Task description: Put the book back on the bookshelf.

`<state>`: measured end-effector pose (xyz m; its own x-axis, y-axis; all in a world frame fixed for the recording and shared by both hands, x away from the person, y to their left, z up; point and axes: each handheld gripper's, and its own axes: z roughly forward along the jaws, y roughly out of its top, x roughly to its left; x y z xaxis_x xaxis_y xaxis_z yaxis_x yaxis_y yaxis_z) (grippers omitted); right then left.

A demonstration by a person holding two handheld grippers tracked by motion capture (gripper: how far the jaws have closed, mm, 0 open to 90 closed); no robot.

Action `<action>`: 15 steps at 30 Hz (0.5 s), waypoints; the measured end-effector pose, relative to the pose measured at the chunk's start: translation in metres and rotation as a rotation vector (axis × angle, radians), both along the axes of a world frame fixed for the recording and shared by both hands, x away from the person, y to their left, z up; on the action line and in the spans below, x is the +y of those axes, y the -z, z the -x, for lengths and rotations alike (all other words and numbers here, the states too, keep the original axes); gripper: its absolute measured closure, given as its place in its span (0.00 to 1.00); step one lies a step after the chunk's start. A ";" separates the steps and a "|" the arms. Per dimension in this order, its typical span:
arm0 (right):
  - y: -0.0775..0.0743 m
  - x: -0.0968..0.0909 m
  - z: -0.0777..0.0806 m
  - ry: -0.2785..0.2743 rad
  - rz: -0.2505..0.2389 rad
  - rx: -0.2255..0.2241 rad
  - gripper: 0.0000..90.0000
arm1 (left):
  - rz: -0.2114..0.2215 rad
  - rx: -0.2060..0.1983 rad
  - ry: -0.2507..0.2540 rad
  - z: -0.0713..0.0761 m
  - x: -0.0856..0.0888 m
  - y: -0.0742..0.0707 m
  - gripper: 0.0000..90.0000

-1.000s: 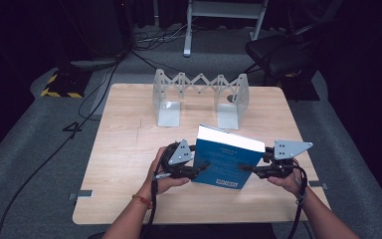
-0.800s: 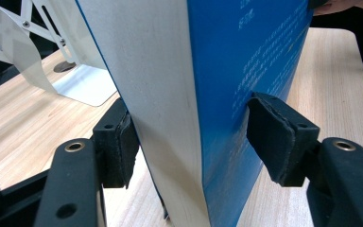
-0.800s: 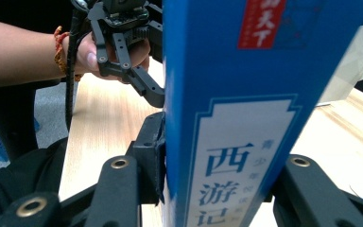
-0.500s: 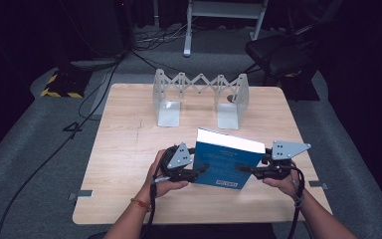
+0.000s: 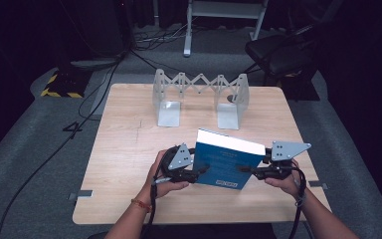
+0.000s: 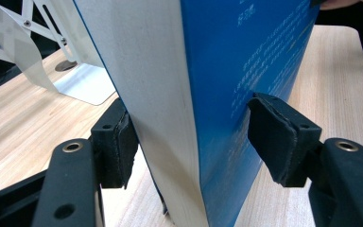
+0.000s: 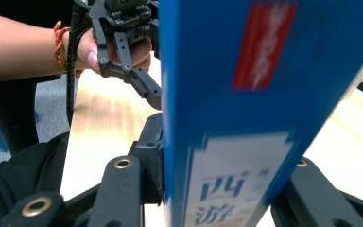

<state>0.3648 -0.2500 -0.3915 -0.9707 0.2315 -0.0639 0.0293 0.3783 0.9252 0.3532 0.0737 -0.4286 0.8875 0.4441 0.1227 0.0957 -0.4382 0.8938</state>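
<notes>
High view, book: the blue book (image 5: 227, 164) stands on its lower edge at lower centre of the frame, tilted, its white page block up top, long axis running left to right between the 2 hands.
High view, grippers: the left gripper (image 5: 198, 173) bites the book's left end and the right gripper (image 5: 244, 170) its right end, so both are equally near, 1 at each end.
High view, target: the folding book rack (image 5: 199, 94) sits straight above the book in the frame, well apart from it, its 2 metal ends open toward the person; I judge the coming move is a push up-frame into that gap.
Left gripper view, jaws: about half open and filled by the book; the left pad (image 6: 123, 146) sits against the back cover beside the page edge, the right pad (image 6: 276, 135) presses the blue cover.
Left gripper view, rack: part of it shows at upper left, beyond the book.
Right gripper view, jaws: narrow and clamped on the spine end, the book rising dead centre from between them.
Right gripper view, other hand: upper left, on its gripper at the far end.
</notes>
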 end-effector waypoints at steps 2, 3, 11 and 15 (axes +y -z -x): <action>-0.005 0.000 -0.001 -0.003 0.013 0.000 0.66 | 0.000 0.001 0.000 0.000 0.000 0.000 0.41; -0.008 -0.001 -0.001 -0.006 0.009 -0.004 0.66 | 0.001 0.002 0.000 0.000 0.000 0.000 0.41; -0.037 0.005 -0.007 -0.053 0.156 0.008 0.66 | -0.002 0.000 0.000 0.000 0.000 0.000 0.41; -0.039 0.005 -0.007 -0.049 0.168 0.020 0.67 | 0.001 0.002 -0.001 0.000 0.000 0.000 0.41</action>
